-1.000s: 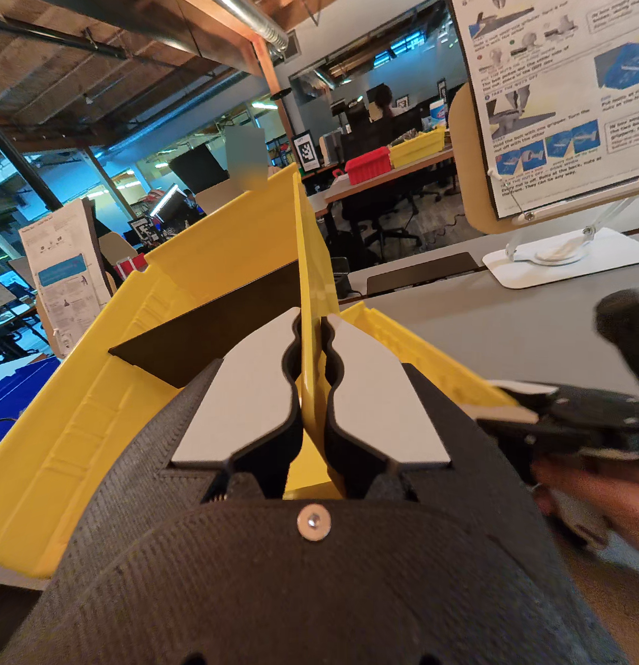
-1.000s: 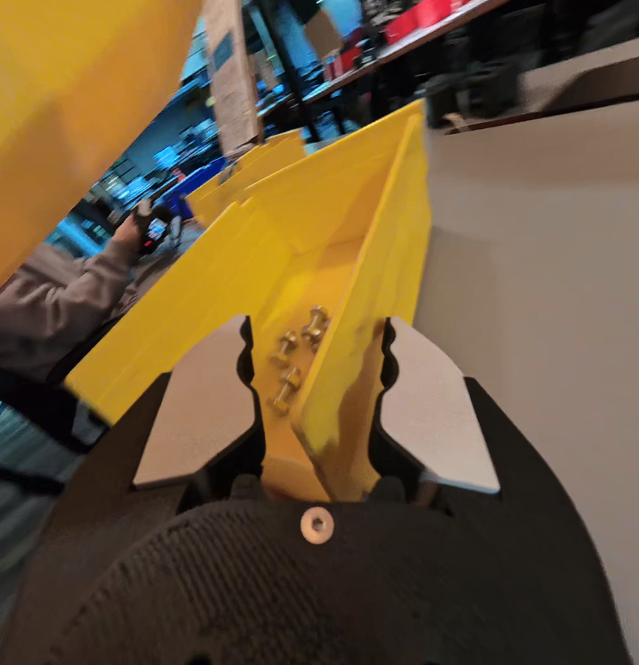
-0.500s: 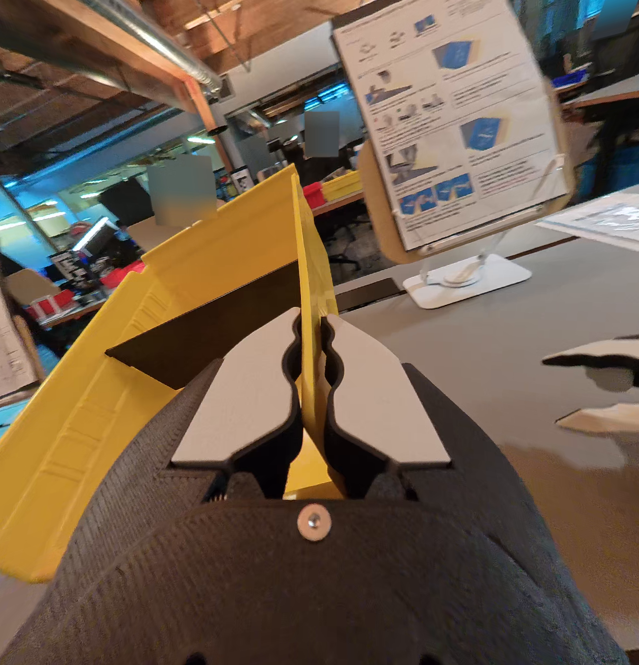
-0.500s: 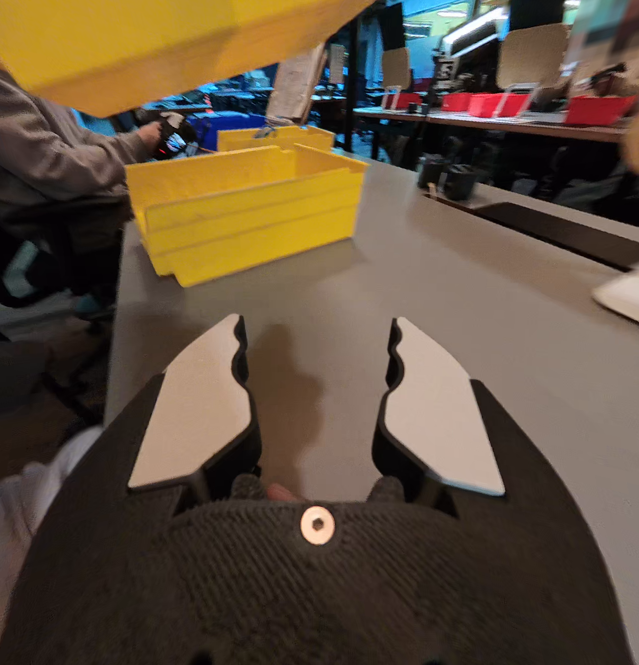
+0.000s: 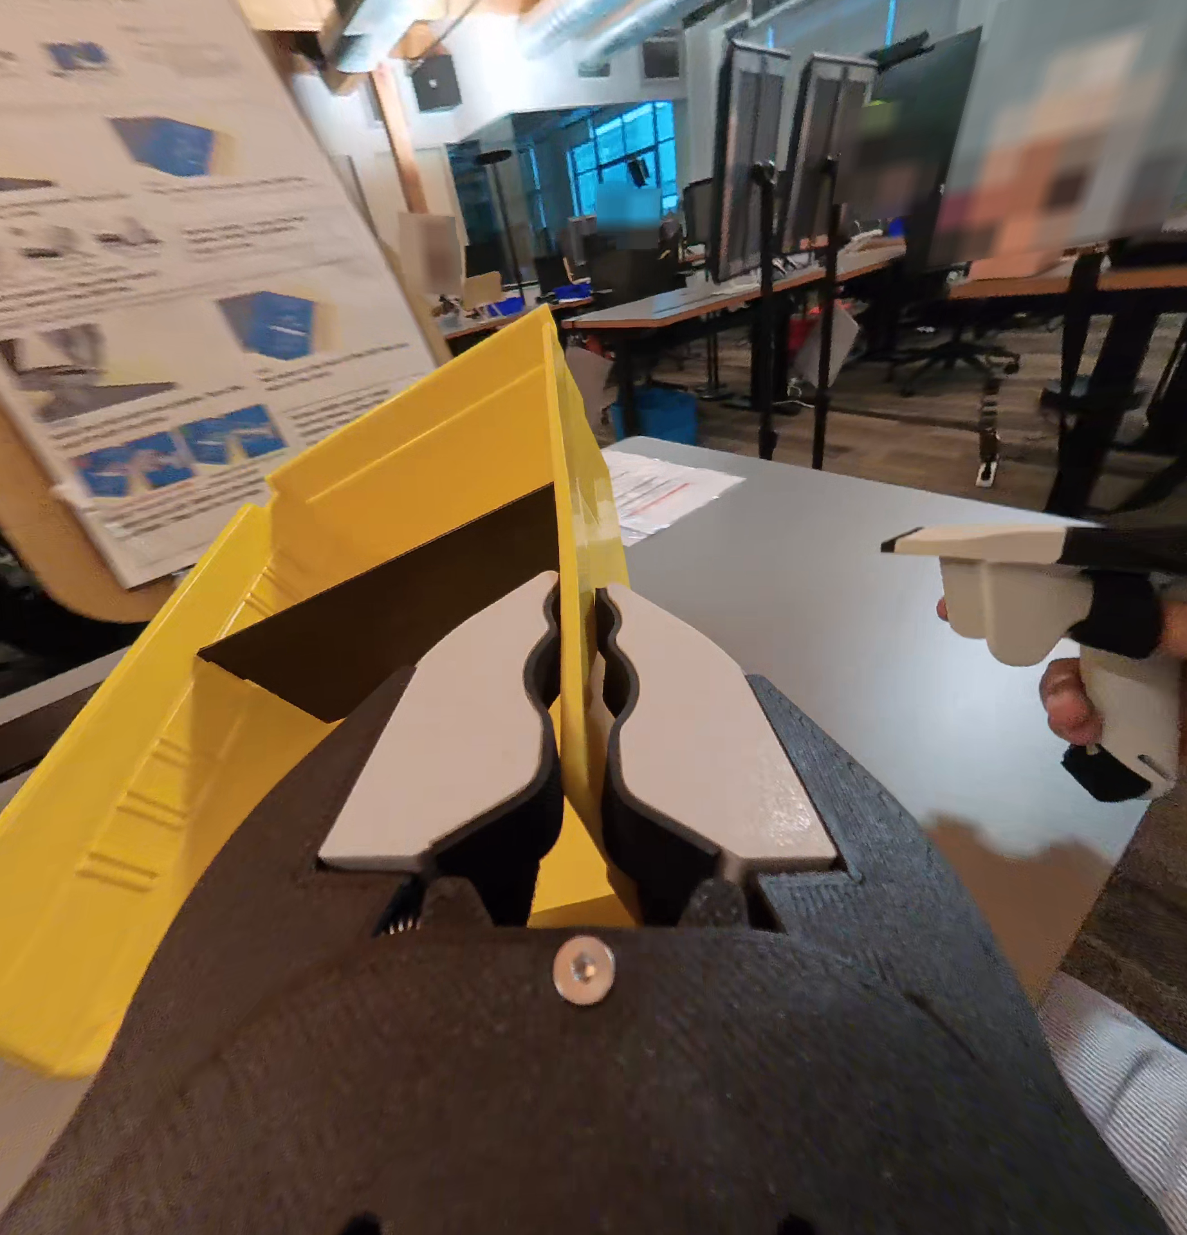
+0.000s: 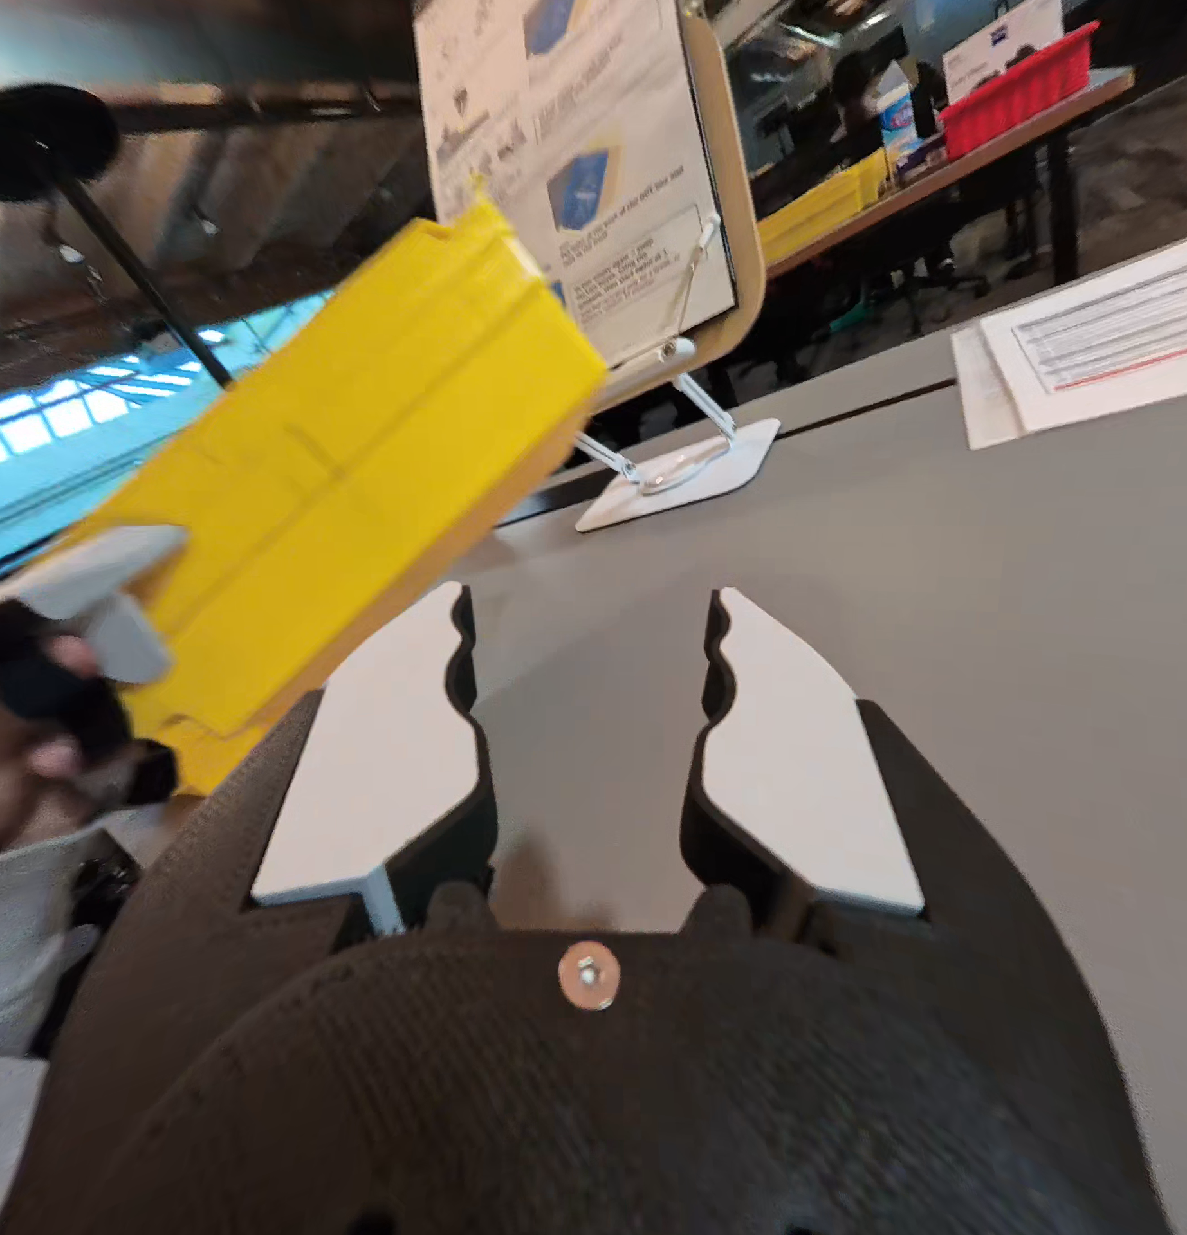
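My left gripper (image 5: 575, 595) is shut on the right side wall of a yellow plastic bin (image 5: 243, 702) with a dark divider (image 5: 390, 601) across its inside. It holds the bin tilted in the air above the grey table (image 5: 811, 635). In the right wrist view the same bin (image 6: 350, 468) hangs at the left, blurred, with the left gripper on its near end. My right gripper (image 6: 590, 595) is open and empty, low over bare table (image 6: 911, 601). It also shows at the right edge of the left wrist view (image 5: 1018, 601), held by a hand.
An instruction sheet on a white stand (image 6: 677, 468) stands at the back of the table, close behind the bin. Printed papers (image 6: 1098, 347) lie at the table's far right. Other desks, monitors, chairs and red and yellow bins fill the room beyond.
The left gripper has swung the bin to the right, past the instruction stand. The right gripper has let go of the other yellow bin's wall, pulled away and turned towards the stand.
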Action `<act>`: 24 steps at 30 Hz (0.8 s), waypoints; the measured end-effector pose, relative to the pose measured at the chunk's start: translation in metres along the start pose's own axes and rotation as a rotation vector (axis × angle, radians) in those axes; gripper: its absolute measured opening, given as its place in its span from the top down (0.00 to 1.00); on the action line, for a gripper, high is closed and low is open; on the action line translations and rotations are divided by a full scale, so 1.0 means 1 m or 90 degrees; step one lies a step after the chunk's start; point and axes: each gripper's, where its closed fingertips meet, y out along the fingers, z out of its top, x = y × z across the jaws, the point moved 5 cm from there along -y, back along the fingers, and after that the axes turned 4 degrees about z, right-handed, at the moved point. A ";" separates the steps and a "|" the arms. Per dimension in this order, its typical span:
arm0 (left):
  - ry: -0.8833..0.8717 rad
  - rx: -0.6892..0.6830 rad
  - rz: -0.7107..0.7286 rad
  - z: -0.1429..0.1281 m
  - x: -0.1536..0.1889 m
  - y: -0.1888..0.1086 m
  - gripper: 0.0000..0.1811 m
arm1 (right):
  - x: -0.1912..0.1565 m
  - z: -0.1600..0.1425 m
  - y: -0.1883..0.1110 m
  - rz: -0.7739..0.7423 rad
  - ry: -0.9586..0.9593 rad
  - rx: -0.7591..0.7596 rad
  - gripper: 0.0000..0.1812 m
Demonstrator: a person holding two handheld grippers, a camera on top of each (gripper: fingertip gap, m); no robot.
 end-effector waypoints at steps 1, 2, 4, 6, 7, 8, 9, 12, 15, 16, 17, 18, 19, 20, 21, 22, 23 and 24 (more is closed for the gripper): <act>0.016 -0.004 -0.008 -0.006 0.013 0.014 0.96 | 0.000 0.001 -0.001 0.006 -0.008 0.002 0.63; 0.034 -0.008 -0.015 -0.013 0.026 0.027 0.96 | -0.001 0.000 -0.002 0.010 -0.021 -0.001 0.63; 0.063 -0.017 -0.033 -0.025 0.050 0.050 0.96 | -0.005 -0.002 -0.003 0.006 -0.061 -0.007 0.62; 0.063 -0.023 -0.057 -0.034 0.071 0.067 0.96 | -0.009 0.002 -0.006 -0.008 -0.128 0.000 0.61; 0.051 -0.026 -0.070 -0.039 0.080 0.075 0.96 | -0.011 0.005 -0.007 -0.016 -0.162 0.007 0.61; 0.034 -0.028 -0.081 -0.043 0.088 0.082 0.96 | -0.012 0.008 -0.009 -0.022 -0.188 0.015 0.61; 0.016 -0.033 -0.091 -0.049 0.095 0.089 0.96 | -0.014 0.010 -0.011 -0.020 -0.202 0.026 0.61; 0.054 -0.049 -0.106 -0.063 0.119 0.104 0.96 | -0.025 0.020 -0.019 0.034 -0.178 0.085 0.55; 0.040 -0.061 -0.120 -0.075 0.137 0.116 0.97 | -0.024 0.025 -0.024 0.041 -0.161 0.104 0.52; 0.021 -0.077 -0.123 -0.082 0.143 0.120 0.98 | -0.022 0.025 -0.024 0.033 -0.158 0.103 0.52; 0.017 -0.088 -0.125 -0.086 0.149 0.125 0.99 | -0.020 0.024 -0.024 0.026 -0.153 0.100 0.51; 0.015 -0.081 -0.122 -0.084 0.153 0.127 0.99 | -0.018 0.022 -0.023 0.021 -0.148 0.094 0.51; 0.002 -0.068 -0.120 -0.081 0.156 0.130 0.99 | -0.016 0.020 -0.021 0.018 -0.143 0.085 0.50; 0.000 -0.076 -0.128 -0.082 0.159 0.133 0.99 | -0.015 0.018 -0.020 0.015 -0.141 0.076 0.49; 0.005 -0.089 -0.141 -0.083 0.163 0.135 0.91 | -0.014 0.016 -0.020 0.011 -0.140 0.069 0.48; -0.003 -0.099 -0.152 -0.083 0.166 0.136 0.83 | -0.014 0.016 -0.020 0.007 -0.143 0.068 0.47; -0.030 -0.103 -0.179 -0.082 0.169 0.133 0.75 | -0.013 0.017 -0.021 0.003 -0.145 0.074 0.47; -0.068 -0.094 -0.216 -0.080 0.172 0.127 0.67 | -0.012 0.020 -0.023 -0.002 -0.144 0.085 0.47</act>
